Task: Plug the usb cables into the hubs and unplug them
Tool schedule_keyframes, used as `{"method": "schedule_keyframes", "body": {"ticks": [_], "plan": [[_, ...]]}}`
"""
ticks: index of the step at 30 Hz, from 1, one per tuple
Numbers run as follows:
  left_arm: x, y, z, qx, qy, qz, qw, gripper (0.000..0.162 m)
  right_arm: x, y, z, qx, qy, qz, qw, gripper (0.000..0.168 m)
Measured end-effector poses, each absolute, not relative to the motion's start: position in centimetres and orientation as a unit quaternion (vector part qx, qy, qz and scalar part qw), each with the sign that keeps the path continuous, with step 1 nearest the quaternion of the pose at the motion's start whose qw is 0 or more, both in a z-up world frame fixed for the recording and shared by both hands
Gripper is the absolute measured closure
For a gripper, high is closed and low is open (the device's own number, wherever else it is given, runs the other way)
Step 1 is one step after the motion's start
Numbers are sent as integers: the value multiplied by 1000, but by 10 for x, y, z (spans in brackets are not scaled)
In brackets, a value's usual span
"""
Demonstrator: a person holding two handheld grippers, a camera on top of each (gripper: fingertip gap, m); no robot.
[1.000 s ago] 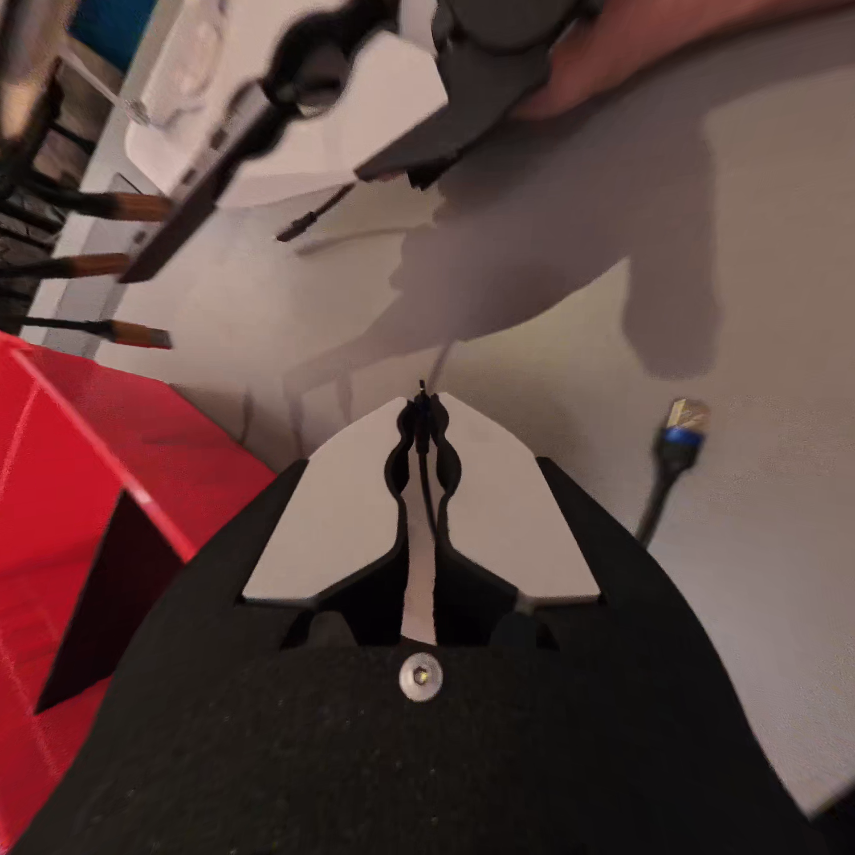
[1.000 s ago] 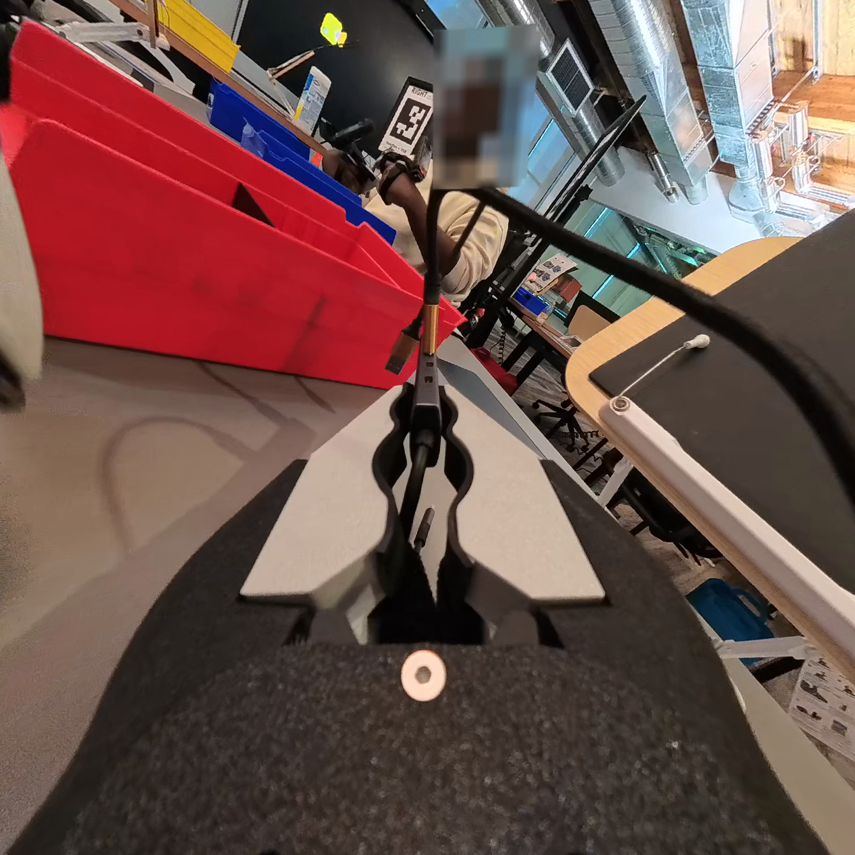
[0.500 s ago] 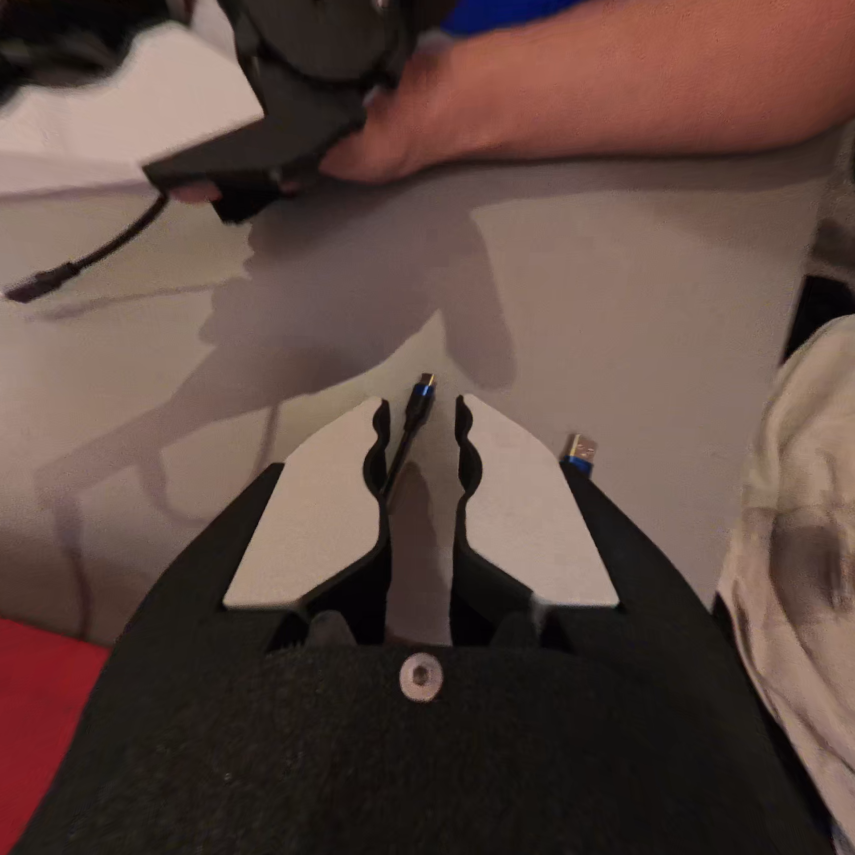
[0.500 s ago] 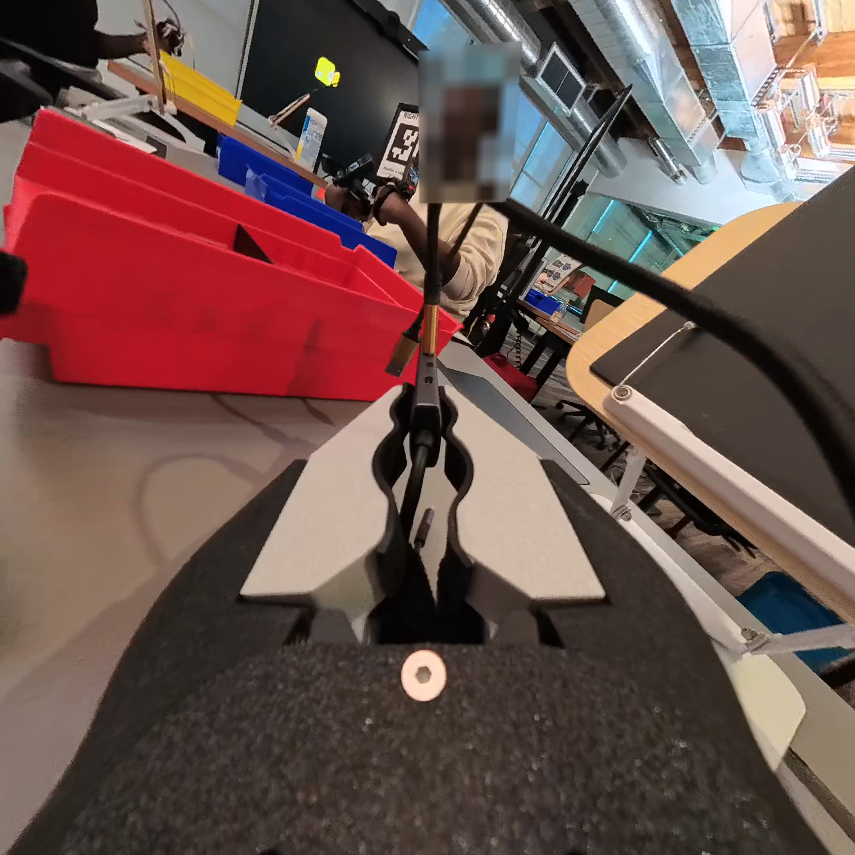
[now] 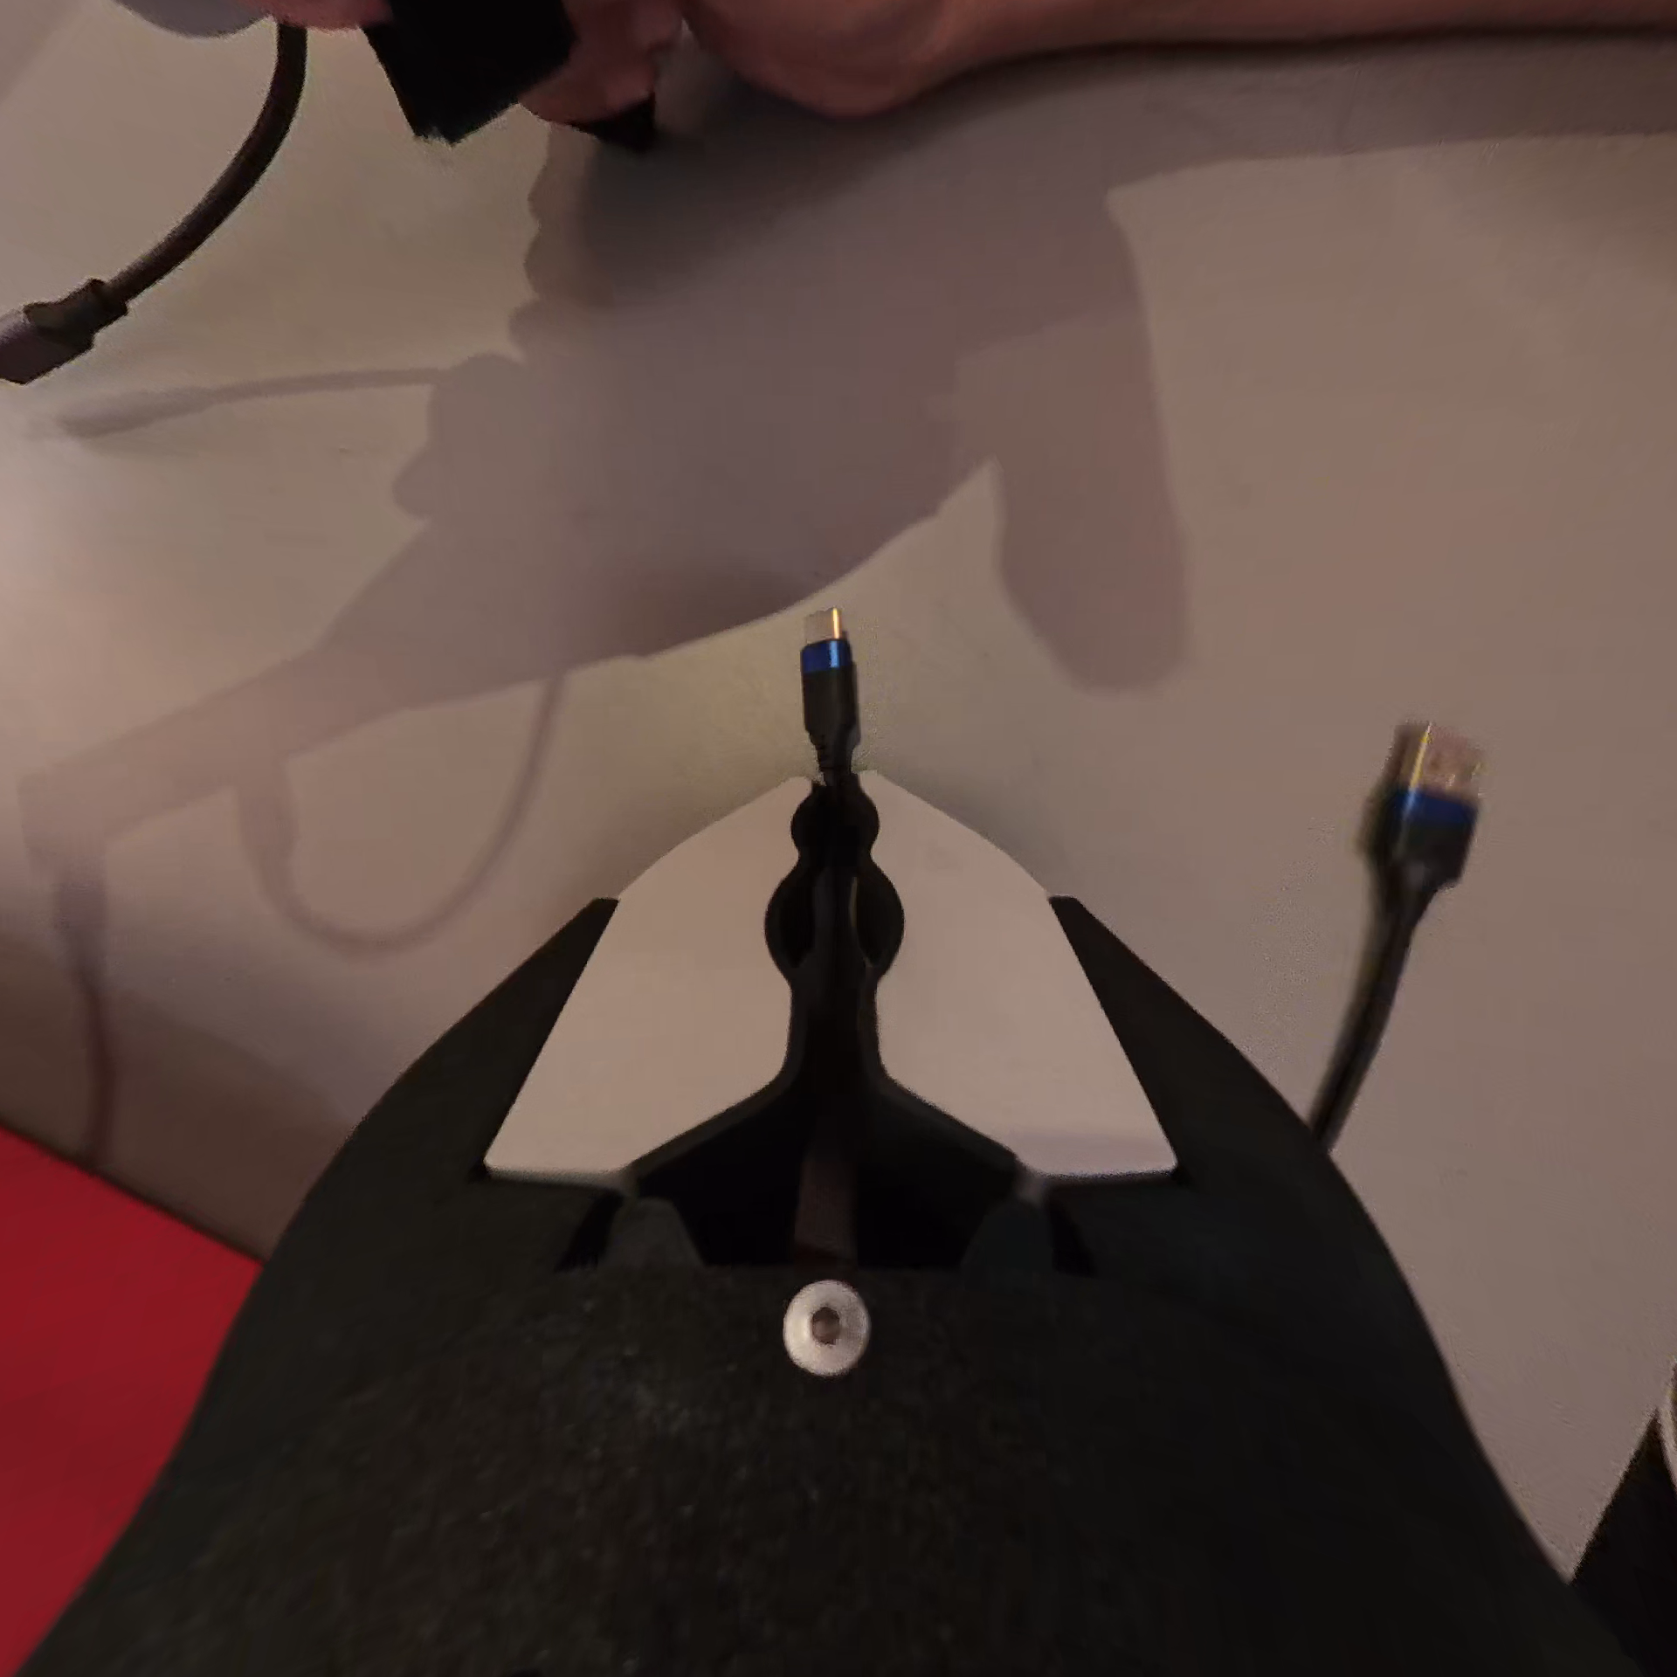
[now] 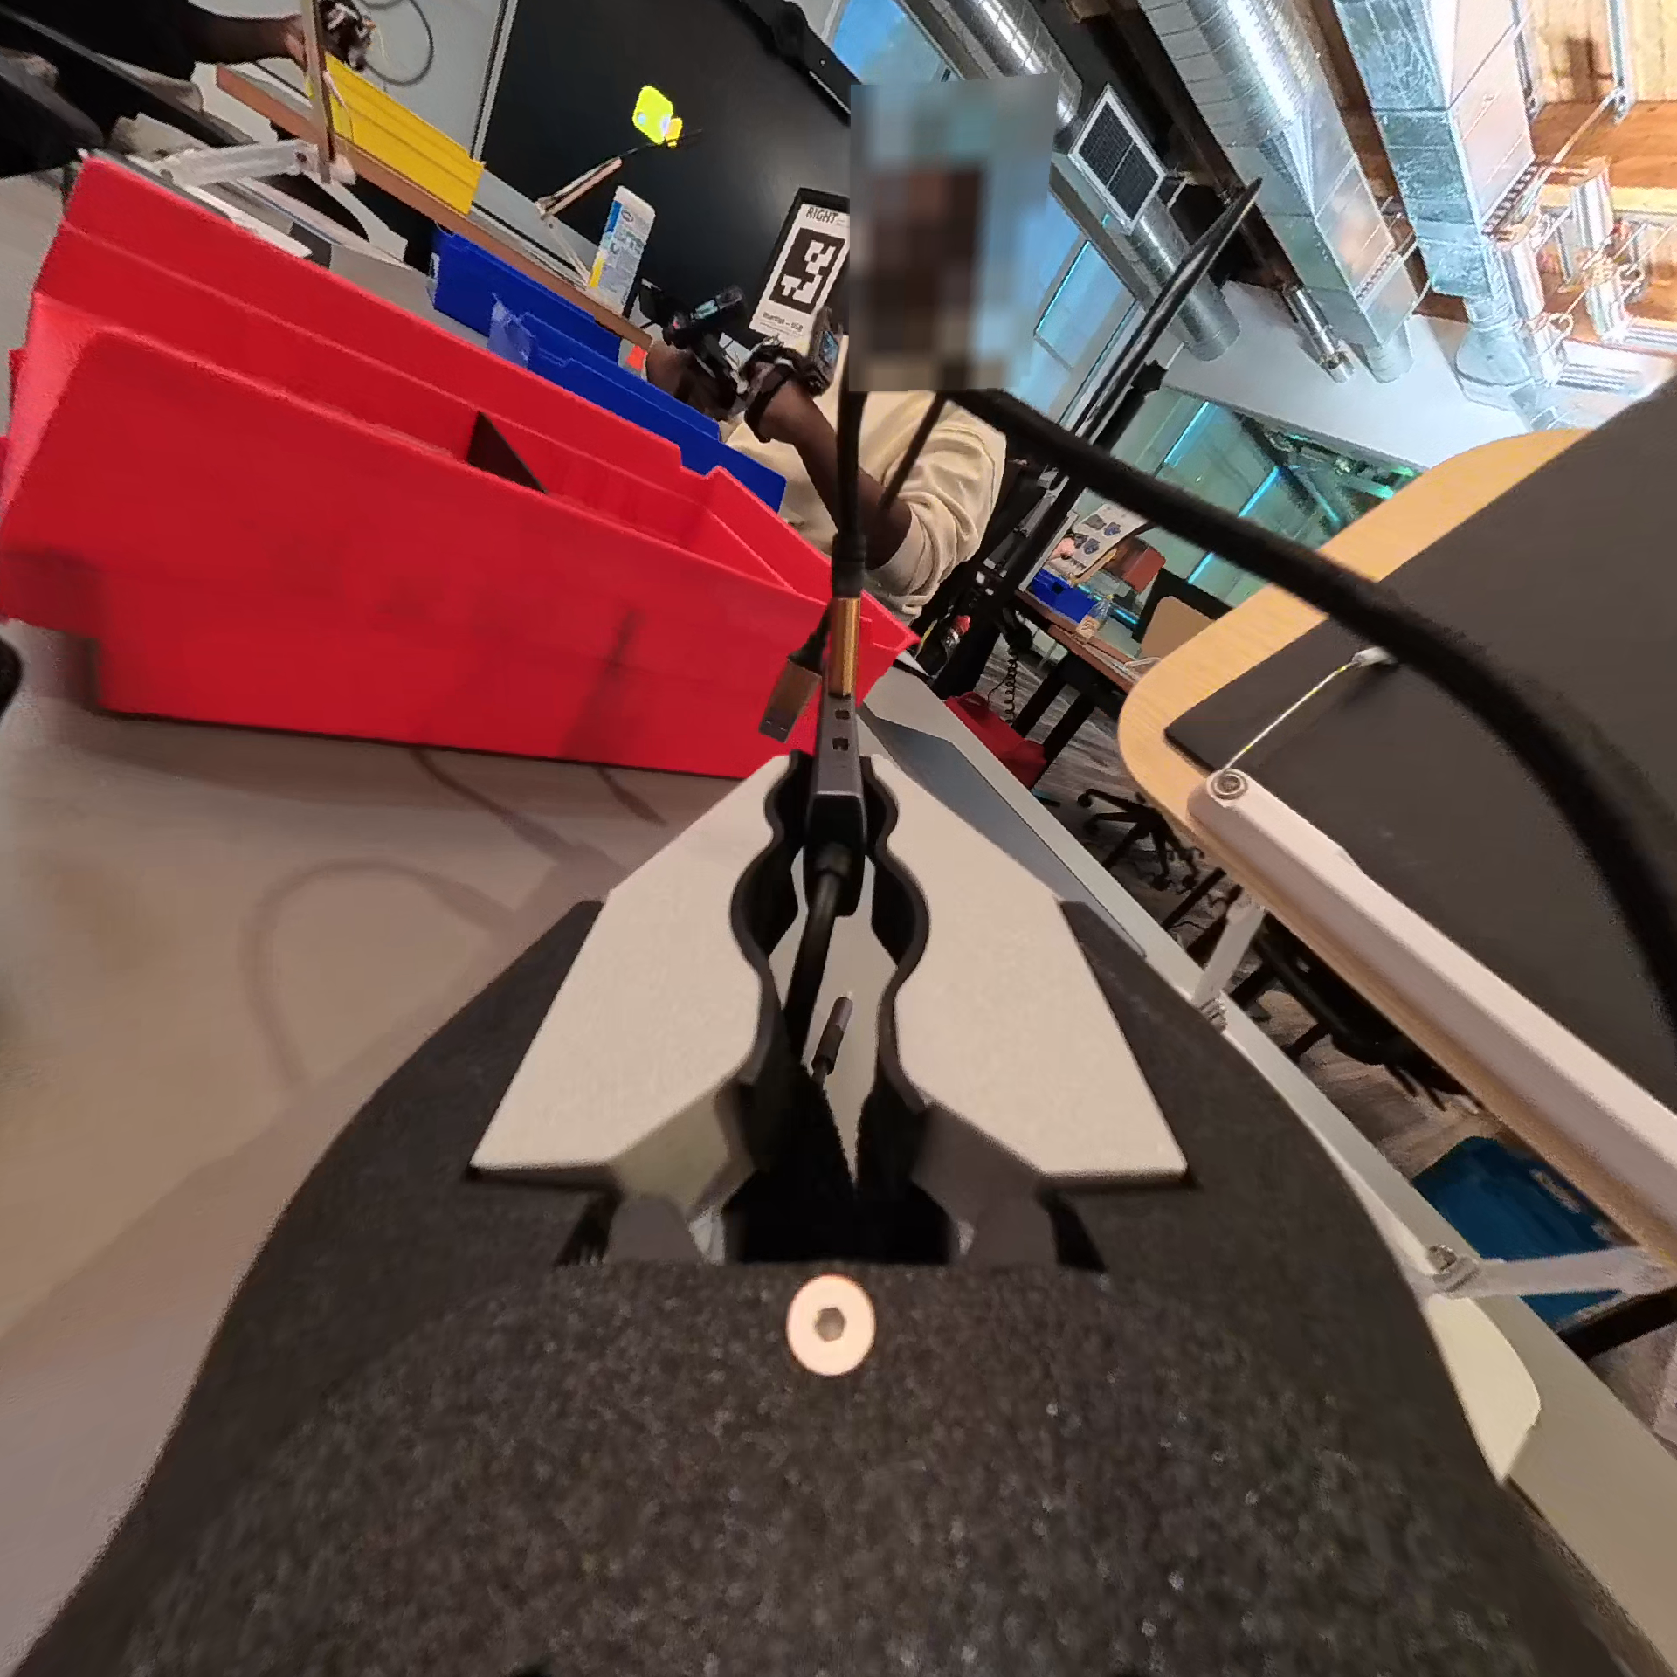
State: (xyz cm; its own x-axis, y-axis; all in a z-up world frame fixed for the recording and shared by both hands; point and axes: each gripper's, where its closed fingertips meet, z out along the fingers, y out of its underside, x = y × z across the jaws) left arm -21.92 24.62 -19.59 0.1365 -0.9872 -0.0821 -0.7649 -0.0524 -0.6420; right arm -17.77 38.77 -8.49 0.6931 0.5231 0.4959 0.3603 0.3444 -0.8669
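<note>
My left gripper (image 5: 833,791) is shut on a thin black cable just behind its small blue-ringed plug (image 5: 826,661), which sticks out past the fingertips above the grey table (image 5: 1361,408). The cable's larger blue-ringed plug (image 5: 1429,799) hangs blurred at the right. My right gripper (image 6: 833,771) is shut on a dark grey plug (image 6: 837,740); its black cable runs back between the fingers. A gold-sleeved plug (image 6: 846,644) hangs right at its tip; I cannot tell whether they touch. In the left wrist view the right gripper (image 5: 472,54) sits at the top edge in a hand.
Red bins (image 6: 363,563) stand along the table, with blue bins (image 6: 581,336) behind; a red bin corner (image 5: 91,1316) shows at lower left. A thick black cable (image 6: 1270,563) arcs to the right. A wooden table with a black mat (image 6: 1497,681) and a person in cream sleeves (image 6: 935,490) are beyond. Some 20 cm of space lies between my two pairs of fingers.
My left gripper opened around the thin cable half a second ago and has shut again just behind the small plug. My right gripper kept its hold, and its view shifted a little.
</note>
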Motion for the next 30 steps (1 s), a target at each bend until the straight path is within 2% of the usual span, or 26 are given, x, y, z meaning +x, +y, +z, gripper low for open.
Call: {"method": "schedule_keyframes", "body": {"ticks": [4,9,12,18,30], "plan": [[-224,257,-184,-671,662,-115,314,159,-182,387,-90,-561,-409,20,719,160],[-236,289,-115,-674,634,-54,376,159,-185,385,-87,-522,-430,-85,731,160],[-241,306,-94,-692,604,-42,394,159,-188,378,-79,-476,-436,-168,745,160],[-248,320,-95,-671,606,45,425,159,-204,363,-80,-412,-479,-240,737,160],[-241,316,-99,-641,626,91,434,160,-212,360,-84,-377,-502,-280,726,160]]}}
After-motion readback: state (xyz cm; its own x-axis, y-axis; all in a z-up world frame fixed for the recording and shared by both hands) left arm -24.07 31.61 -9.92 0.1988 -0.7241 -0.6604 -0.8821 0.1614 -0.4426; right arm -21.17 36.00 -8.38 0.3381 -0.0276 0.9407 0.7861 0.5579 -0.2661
